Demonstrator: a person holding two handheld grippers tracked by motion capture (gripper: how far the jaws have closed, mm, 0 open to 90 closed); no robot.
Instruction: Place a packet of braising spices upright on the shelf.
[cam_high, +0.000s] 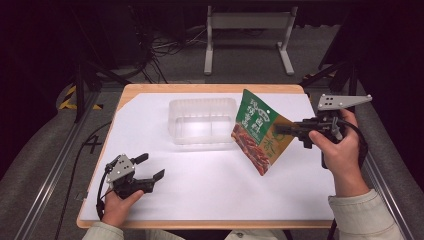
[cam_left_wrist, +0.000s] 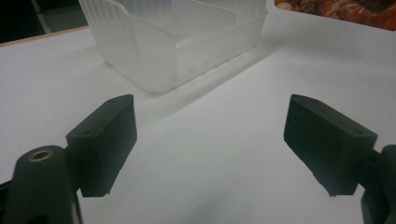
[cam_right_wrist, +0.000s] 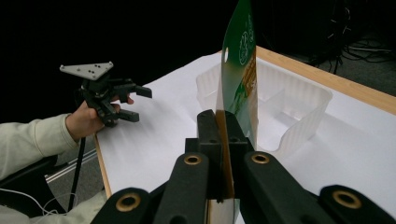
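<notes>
White sheeting covers the table, with bare wood showing along its edges and a dark floor with cables and a metal stand beyond its far edge.

Right hand-held gripper: the jaws are fully closed on the edge of a green and orange snack pouch. In the right gripper view the pouch stands edge-on and upright out of the clamped jaws. In the high view the pouch hangs tilted in the air, clear of the sheet, between the gripper and the right end of a clear plastic container. Its lower corner points toward the middle of the table.

Left hand-held gripper: the jaws stand wide apart with nothing between them. It rests near the front left corner of the table, well apart from the pouch. The left gripper view looks along the sheet toward the container.

The container sits toward the far edge, left of centre, open side up. It appears empty, with a divider wall inside.

Step in hand, as judged: carrying the lifted pouch toward the container.

Next move, as judged: bring the pouch leftward over the container rim, lower it into a compartment, then release. The pouch is broad, so it probably needs to go in edge-first. The idle gripper could steady the light container.
</notes>
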